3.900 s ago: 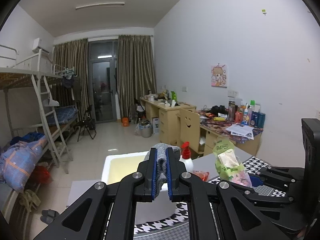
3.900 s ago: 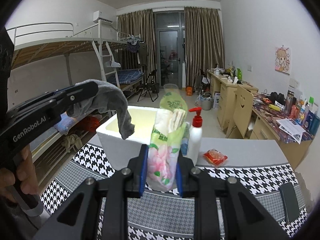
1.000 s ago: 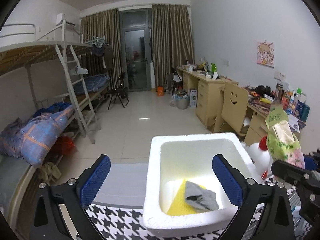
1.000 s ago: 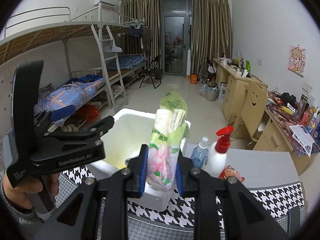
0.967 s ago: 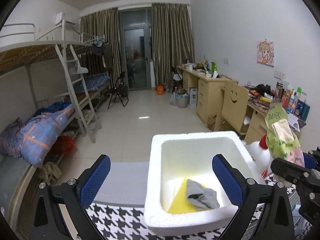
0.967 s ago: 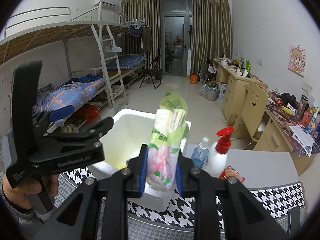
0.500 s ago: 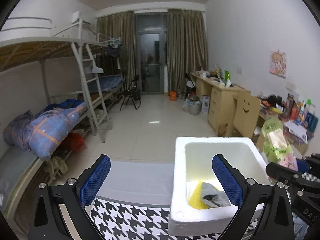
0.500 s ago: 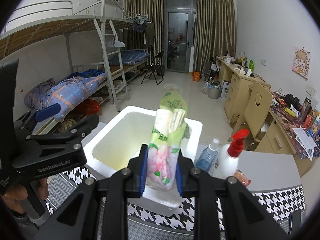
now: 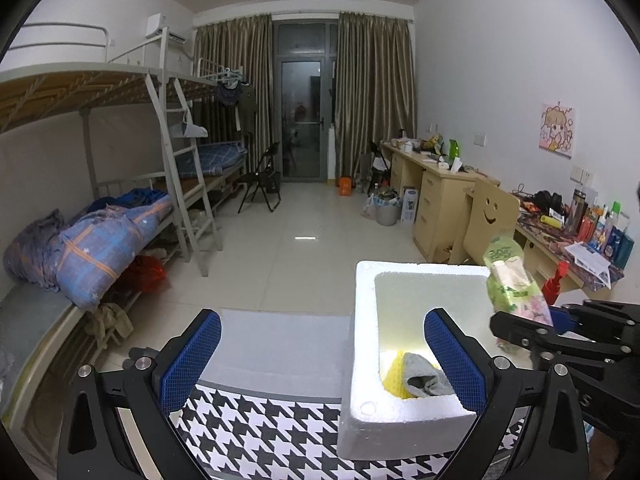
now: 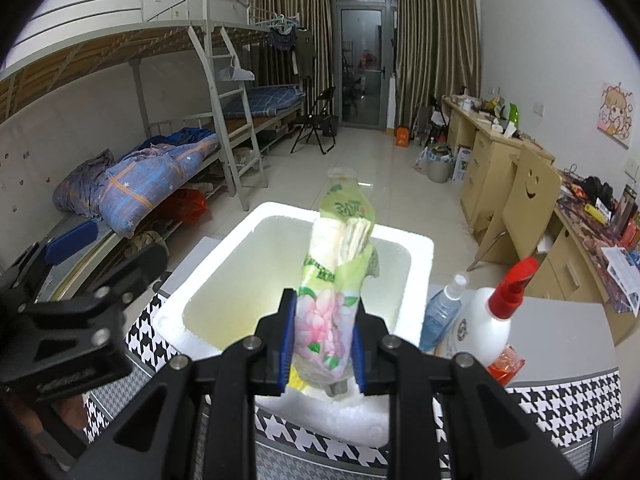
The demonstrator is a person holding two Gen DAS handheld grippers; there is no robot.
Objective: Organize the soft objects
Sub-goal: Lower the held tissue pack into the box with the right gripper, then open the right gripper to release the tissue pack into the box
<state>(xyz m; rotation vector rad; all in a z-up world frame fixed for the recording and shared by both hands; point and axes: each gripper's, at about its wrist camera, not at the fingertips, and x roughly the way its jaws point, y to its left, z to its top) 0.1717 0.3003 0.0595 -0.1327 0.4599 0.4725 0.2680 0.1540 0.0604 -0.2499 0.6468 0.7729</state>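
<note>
My right gripper (image 10: pixel 322 344) is shut on a green, flower-printed tissue pack (image 10: pixel 334 292), which stands upright over the near rim of a white foam box (image 10: pixel 416 272). In the left wrist view the same tissue pack (image 9: pixel 514 284) hangs over the foam box's (image 9: pixel 364 344) right side. Inside the box lie a grey sock (image 9: pixel 426 380) and a yellow cloth (image 9: pixel 394 378). My left gripper (image 9: pixel 322 356) is open and holds nothing, left of the box over the checked tablecloth (image 9: pixel 260 428).
A white pump bottle with a red top (image 10: pixel 494 316), a clear blue spray bottle (image 10: pixel 442 312) and a red packet (image 10: pixel 506 364) stand right of the box. A bunk bed (image 9: pixel 112 216) lines the left wall. Desks and a chair (image 9: pixel 488 216) line the right wall.
The sock left my left gripper and now lies in the box. My left gripper has drawn off to the left, open. My right gripper has carried the tissue pack closer over the box.
</note>
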